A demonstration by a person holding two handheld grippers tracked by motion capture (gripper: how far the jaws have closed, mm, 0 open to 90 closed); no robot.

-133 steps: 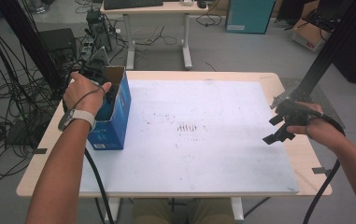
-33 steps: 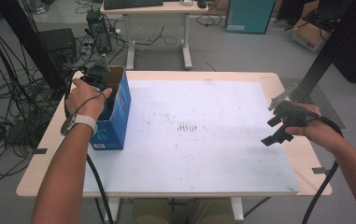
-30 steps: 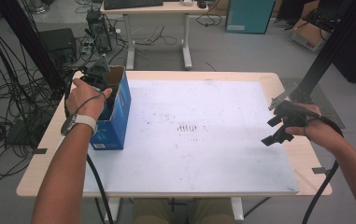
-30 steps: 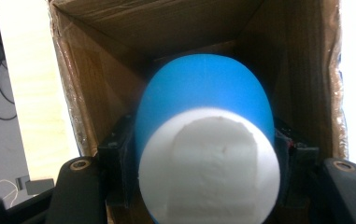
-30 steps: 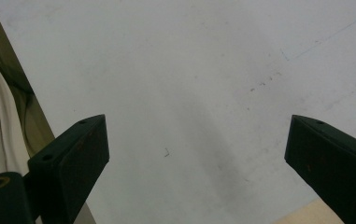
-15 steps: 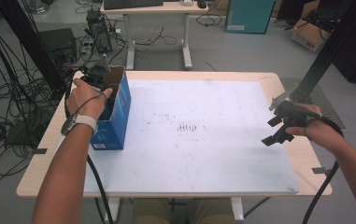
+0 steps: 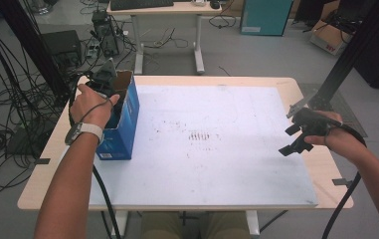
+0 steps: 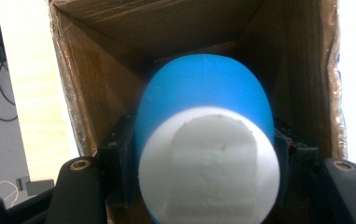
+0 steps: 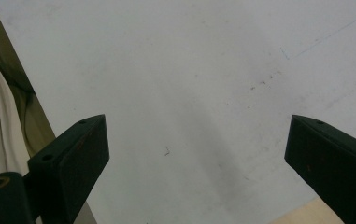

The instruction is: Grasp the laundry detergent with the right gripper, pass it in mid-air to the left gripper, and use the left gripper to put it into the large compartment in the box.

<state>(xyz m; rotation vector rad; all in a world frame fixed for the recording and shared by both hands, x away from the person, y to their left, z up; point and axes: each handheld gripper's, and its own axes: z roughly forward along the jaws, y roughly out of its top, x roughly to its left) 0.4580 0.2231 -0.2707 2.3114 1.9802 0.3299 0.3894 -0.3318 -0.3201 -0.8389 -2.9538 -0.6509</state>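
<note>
Left tongs (image 8: 203,186) pinch a blue-and-white ball (image 8: 206,140) inside the cardboard box (image 7: 122,124); right tongs (image 7: 291,139) hang spread above the counter (image 7: 202,169).

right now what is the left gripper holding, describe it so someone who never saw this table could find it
Start at the open blue box standing at the left edge of the white-topped table. The left gripper reaches down into its brown cardboard inside, jaws shut on a rounded object. It is bright blue with a flat white end facing the camera, the only coloured thing inside the box.
</note>
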